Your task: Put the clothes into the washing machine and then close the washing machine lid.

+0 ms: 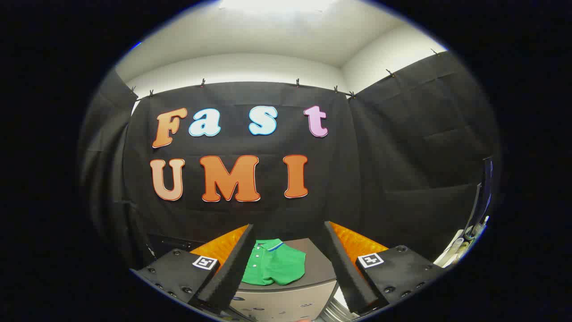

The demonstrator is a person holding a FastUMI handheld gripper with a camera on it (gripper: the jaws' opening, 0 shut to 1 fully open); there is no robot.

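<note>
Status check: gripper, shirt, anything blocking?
Gripper open, holding nothing. Green shirt lies flat on grey top, just ahead between fingers. Nothing in the way.

Green shirt (pixel 273 268), blue-edged collar

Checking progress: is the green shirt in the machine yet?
Out: the green shirt lies folded on a grey top, ahead of the open gripper.

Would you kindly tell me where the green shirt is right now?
The green shirt lies on the grey top, beyond the open tongs, between their tips and nearer the left one.
</note>
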